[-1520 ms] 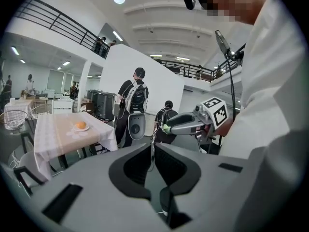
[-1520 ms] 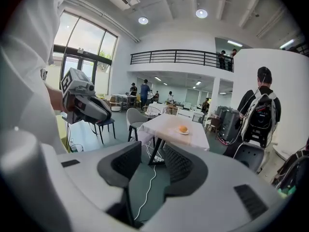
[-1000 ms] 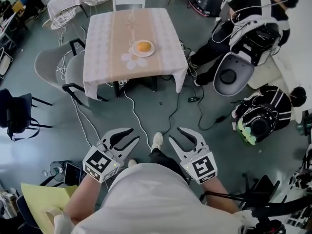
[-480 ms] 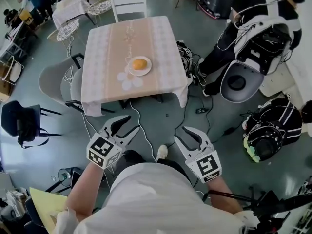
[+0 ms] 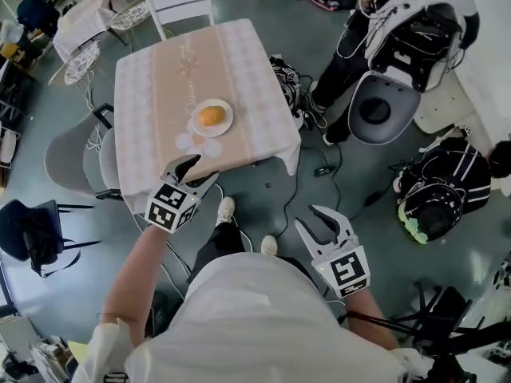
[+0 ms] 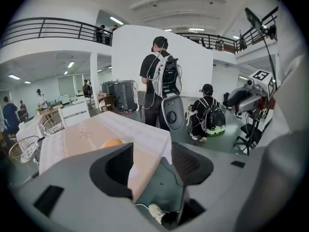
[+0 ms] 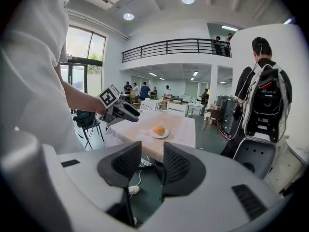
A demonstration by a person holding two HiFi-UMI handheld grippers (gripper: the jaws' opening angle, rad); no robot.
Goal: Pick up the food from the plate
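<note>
An orange round food (image 5: 210, 116) lies on a white plate (image 5: 225, 124) on the cloth-covered table (image 5: 152, 78). My left gripper (image 5: 201, 170) reaches out over the table's near edge, just short of the plate. Its jaws are opening and nothing is between them. In the left gripper view the food (image 6: 112, 142) peeks above the left finger (image 6: 104, 170). My right gripper (image 5: 313, 218) hangs back over the floor, open and empty. The right gripper view shows the food (image 7: 159, 130), the plate (image 7: 158, 135) and the left gripper (image 7: 120, 111) ahead.
A white chair (image 5: 182, 6) stands at the table's far side and grey chairs (image 5: 76, 150) at its left. Cables (image 5: 295, 178) run across the floor under the table. People with backpacks (image 5: 399, 30) and a bag (image 5: 435, 194) are at the right.
The table has come nearer in the head view. My left gripper has moved forward to the table's near edge with its jaws spreading. The right gripper has stayed low and behind.
</note>
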